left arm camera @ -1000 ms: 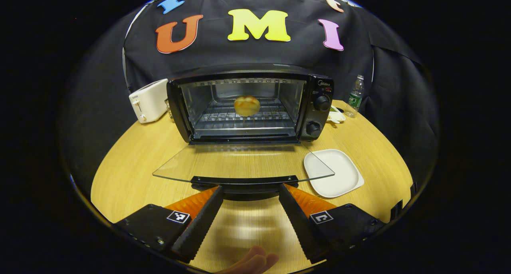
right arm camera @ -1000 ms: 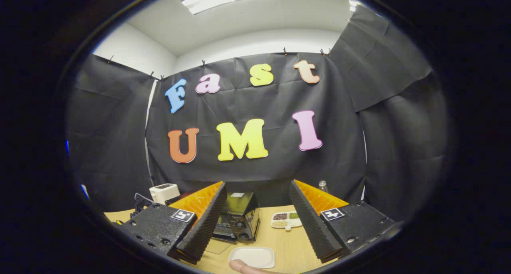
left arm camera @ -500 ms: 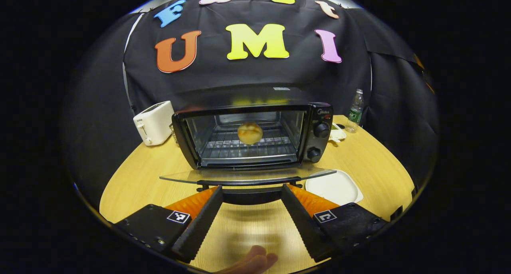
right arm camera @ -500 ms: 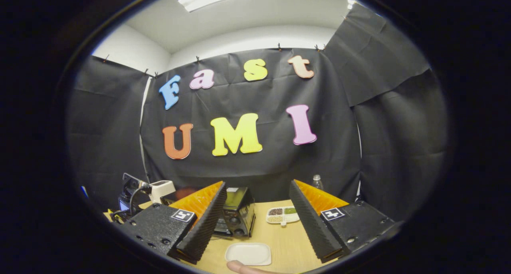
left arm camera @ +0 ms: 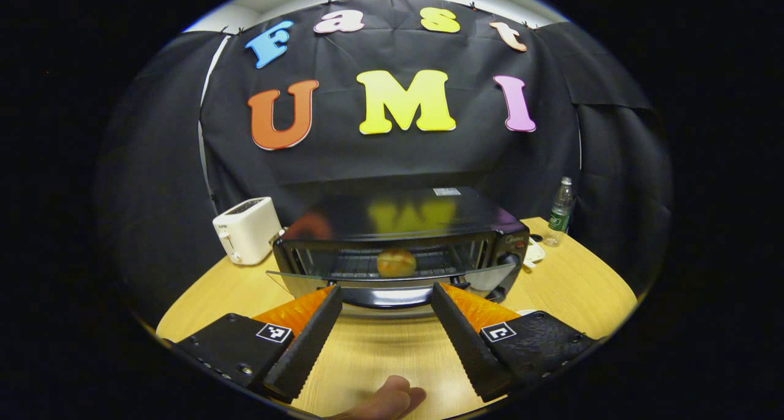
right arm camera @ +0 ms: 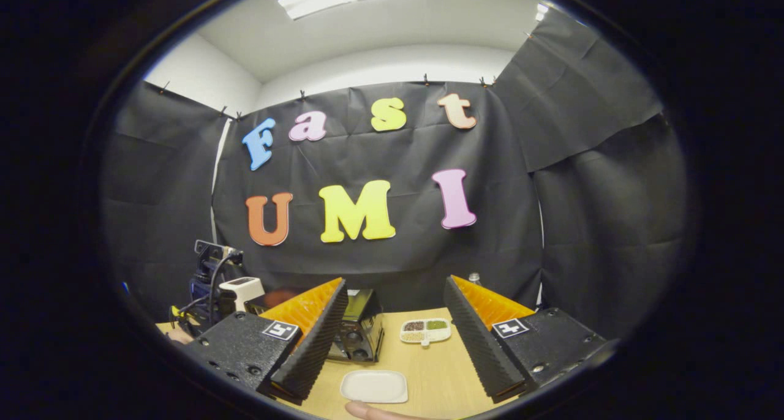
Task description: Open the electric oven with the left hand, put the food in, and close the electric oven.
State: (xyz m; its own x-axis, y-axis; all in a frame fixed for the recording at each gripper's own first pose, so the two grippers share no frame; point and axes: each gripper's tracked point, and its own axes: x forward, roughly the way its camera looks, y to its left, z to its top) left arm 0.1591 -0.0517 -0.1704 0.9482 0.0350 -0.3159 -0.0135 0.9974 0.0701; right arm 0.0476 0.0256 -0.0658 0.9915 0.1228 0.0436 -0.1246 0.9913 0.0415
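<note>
Fingers of the left gripper (left arm camera: pixel 384 297) stand spread, their tips at the handle of the oven (left arm camera: pixel 401 239) door (left arm camera: pixel 392 279), which is part raised. Inside the oven a bun (left arm camera: pixel 396 262) sits on the rack. The right gripper (right arm camera: pixel 395 303) hangs spread above the desk (right arm camera: pixel 435 377), a white plate (right arm camera: pixel 374 386) before the oven.

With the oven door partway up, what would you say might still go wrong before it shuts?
The left hand-held gripper stands open around the door handle, not clamped, so the glass door might slip and drop back. The bun sits near the rack's front, so a hard close could jolt it.
</note>
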